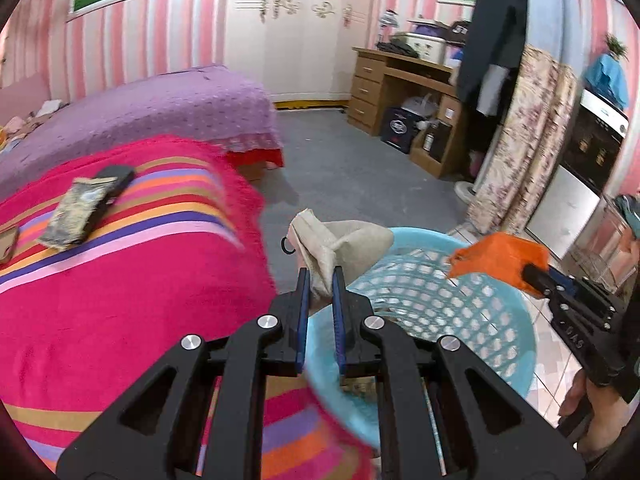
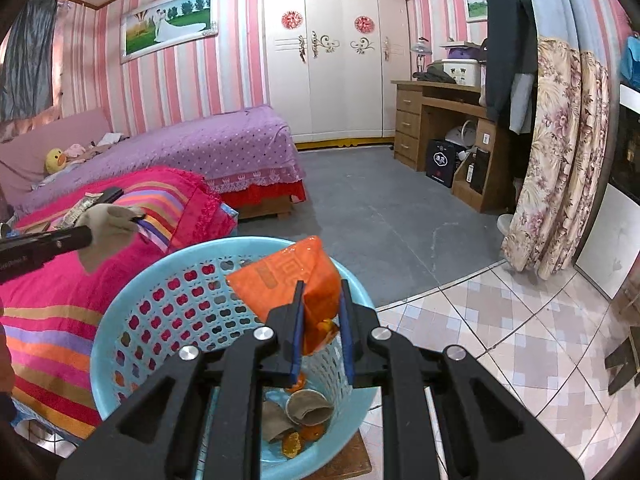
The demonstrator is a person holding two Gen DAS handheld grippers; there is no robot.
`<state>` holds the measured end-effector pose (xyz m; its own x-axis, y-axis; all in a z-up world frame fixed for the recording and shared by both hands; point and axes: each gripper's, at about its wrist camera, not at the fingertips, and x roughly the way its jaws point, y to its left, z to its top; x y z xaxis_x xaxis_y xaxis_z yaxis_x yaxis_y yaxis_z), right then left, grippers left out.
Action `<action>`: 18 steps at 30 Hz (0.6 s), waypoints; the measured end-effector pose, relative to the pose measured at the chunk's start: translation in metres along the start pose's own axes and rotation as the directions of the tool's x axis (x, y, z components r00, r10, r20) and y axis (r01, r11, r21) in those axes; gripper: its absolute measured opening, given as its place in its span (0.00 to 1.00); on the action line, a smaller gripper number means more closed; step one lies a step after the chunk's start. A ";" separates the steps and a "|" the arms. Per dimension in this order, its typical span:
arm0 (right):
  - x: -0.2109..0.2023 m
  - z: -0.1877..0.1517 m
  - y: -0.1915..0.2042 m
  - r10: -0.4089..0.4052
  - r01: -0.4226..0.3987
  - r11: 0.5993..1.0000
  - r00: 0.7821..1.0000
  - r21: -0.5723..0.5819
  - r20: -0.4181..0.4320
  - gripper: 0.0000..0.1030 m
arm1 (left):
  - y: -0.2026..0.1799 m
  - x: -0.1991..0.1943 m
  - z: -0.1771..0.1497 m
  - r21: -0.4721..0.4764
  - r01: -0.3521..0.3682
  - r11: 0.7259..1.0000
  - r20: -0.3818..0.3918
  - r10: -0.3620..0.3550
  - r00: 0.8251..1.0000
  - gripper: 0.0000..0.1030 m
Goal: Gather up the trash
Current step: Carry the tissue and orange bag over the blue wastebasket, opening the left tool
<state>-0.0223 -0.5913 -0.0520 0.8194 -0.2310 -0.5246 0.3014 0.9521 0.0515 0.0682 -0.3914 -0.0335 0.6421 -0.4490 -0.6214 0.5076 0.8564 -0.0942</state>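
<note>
**Two wrappers carried to the basket**

Black jaws with blue pads fill the foreground of both wrist views, each pair pinched narrow on a piece of rubbish. Left gripper [image 1: 320,280] clamps a crumpled beige paper wrapper [image 1: 336,246] by its lower end, so the loose part sticks up and forward, near the rim of the round light-blue perforated plastic basket [image 1: 440,304]. Right gripper [image 2: 322,296] holds a crinkled orange foil packet [image 2: 298,276] directly above the basket's mouth, the likely reason being that a release here would drop it straight in. Brown scraps and orange peel [image 2: 304,432] already lie at the bottom.

On the pink striped blanket [image 1: 120,280] beside the basket, a dark printed snack packet [image 1: 78,216] lies flat and untouched, partly over a black flat object [image 1: 116,178]. Judging by that, collection is under way but unfinished.
</note>
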 end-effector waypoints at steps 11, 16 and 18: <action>-0.005 -0.007 -0.015 -0.016 0.016 0.999 1.000 0.030 0.002 0.15 | -0.048 0.016 -0.001 0.059 0.098 0.993 -0.030 -0.096 0.995 0.18; -0.003 -0.007 -0.012 -0.022 0.022 1.000 1.000 0.018 -0.004 0.15 | -0.029 0.025 0.001 0.033 0.026 0.999 -0.027 -0.026 0.999 0.54; -0.002 -0.006 -0.008 -0.026 0.026 1.000 1.000 0.008 -0.007 0.16 | -0.020 0.026 0.003 0.029 -0.013 0.999 -0.019 0.014 1.000 0.62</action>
<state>-0.0289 -0.5970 -0.0569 0.8080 -0.2545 -0.5314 0.3268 0.9440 0.0447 0.0764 -0.4211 -0.0459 0.6381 -0.4320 -0.6373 0.5153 0.8547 -0.0635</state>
